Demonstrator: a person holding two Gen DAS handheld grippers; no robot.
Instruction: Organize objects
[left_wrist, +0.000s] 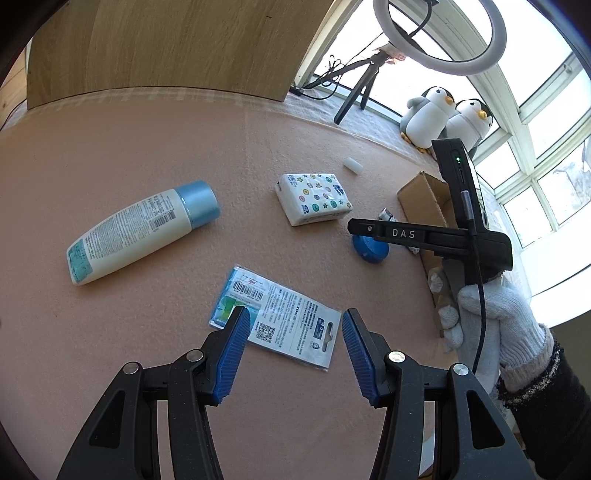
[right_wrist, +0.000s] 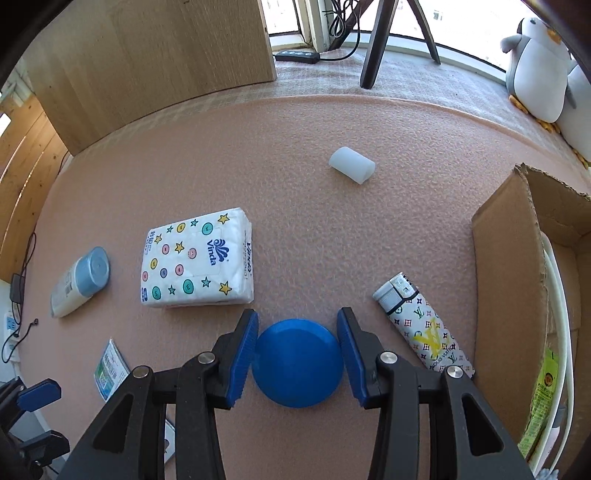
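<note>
Left gripper (left_wrist: 291, 345): fingers spread wide with nothing between them; it hangs above the pink mat (left_wrist: 147, 155), its left blue pad (left_wrist: 232, 354) over the near corner of a flat plastic packet (left_wrist: 275, 315)

Flat packet: lies printed side up, directly ahead of and partly under the left gripper's tips; barcode end to the left

Bottle (left_wrist: 140, 230): on its side, ahead and left of the left gripper; blue cap pointing away to the right; well apart from the packet

Tissue pack (left_wrist: 314, 197): ahead and slightly right of the left gripper; in the right wrist view it sits ahead-left of the right gripper, near the blue disc but not touching

Right gripper (right_wrist: 297, 352): fingers parted around a round blue disc (right_wrist: 298, 363); both pads stand right at its edge, though whether they press on it is hard to tell from this angle

Blue disc: flat on the mat, between the right gripper's fingers

Lighter (right_wrist: 421, 323): patterned white, lying just right of the right gripper, beside the cardboard box (right_wrist: 506, 280)

White cylinder (right_wrist: 351, 164): on its side, far ahead of the right gripper, alone on the mat

Gloved hand (left_wrist: 491, 317): holds the right gripper's handle, seen at the right of the left wrist view

Toy penguins (left_wrist: 443, 114): on the window ledge beyond the mat
</note>
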